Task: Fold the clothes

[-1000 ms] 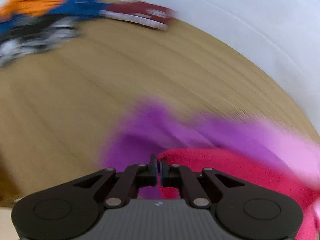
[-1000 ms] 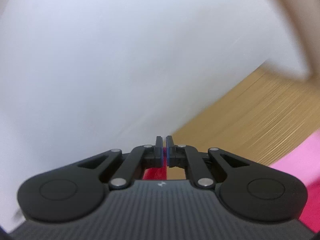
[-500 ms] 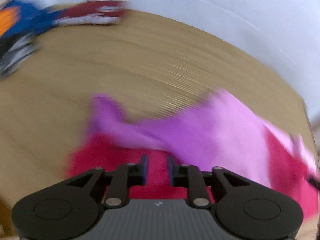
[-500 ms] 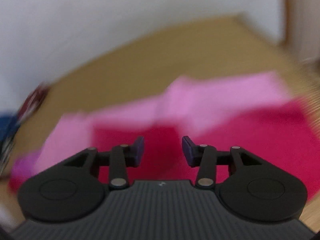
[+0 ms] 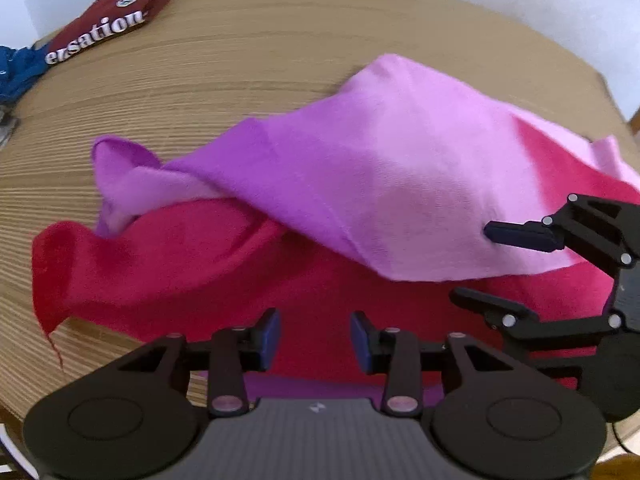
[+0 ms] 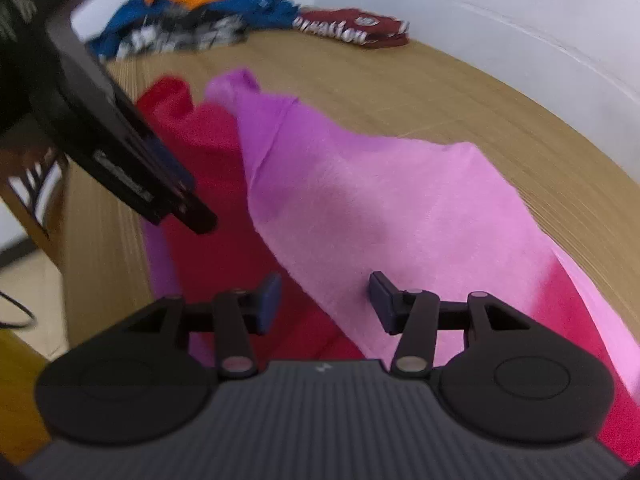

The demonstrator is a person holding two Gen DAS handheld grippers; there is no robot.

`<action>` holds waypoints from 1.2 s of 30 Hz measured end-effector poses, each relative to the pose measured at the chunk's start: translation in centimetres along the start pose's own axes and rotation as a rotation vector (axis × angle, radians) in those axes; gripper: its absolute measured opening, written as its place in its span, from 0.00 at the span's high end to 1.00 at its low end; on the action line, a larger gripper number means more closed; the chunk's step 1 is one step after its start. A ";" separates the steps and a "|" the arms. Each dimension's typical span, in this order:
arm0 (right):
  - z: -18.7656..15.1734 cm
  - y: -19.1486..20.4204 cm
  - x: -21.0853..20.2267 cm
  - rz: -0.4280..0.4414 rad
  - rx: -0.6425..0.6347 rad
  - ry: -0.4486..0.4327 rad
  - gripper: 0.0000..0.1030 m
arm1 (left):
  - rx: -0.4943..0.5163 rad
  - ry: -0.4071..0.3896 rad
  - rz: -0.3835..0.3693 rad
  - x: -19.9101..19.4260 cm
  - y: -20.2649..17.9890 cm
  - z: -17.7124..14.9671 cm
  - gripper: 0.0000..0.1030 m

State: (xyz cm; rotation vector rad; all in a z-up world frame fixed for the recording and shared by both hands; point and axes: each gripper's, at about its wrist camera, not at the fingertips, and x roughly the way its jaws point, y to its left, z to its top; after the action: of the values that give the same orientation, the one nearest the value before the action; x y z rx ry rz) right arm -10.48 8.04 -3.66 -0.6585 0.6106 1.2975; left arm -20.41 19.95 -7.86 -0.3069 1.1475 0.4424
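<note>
The pink and red garment [image 5: 360, 208] lies rumpled on the wooden table [image 5: 240, 60], one pink flap thrown loosely across its red part, so the fold looks barely begun and needs smoothing and further folds. Both tools have just let go: the left gripper [image 5: 314, 336] and the right gripper [image 6: 324, 300] have been opening their jaws, which now stand apart just above the garment with no cloth pinched. Well beyond the garment, by the white wall [image 6: 480, 8], sit a folded maroon shirt [image 5: 108, 20] and a heap of unfolded clothes [image 6: 192, 12].
</note>
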 end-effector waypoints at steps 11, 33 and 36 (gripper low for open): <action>2.2 -7.4 -4.0 -0.110 0.335 -0.183 0.95 | 0.045 -0.013 0.044 1.7 0.5 0.3 0.42; 3.2 -14.1 -9.0 -0.369 0.431 -0.314 0.95 | 0.131 -0.067 -0.168 -0.5 -5.2 4.0 0.97; 4.1 -16.9 -10.7 -0.514 0.446 -0.352 0.95 | -0.004 -0.198 -0.087 -6.0 0.3 5.1 0.97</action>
State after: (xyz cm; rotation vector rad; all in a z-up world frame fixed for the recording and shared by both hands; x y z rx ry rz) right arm 4.49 1.54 8.56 -0.1853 0.3844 0.7326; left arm -18.54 21.43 -0.35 -0.3084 0.9364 0.3897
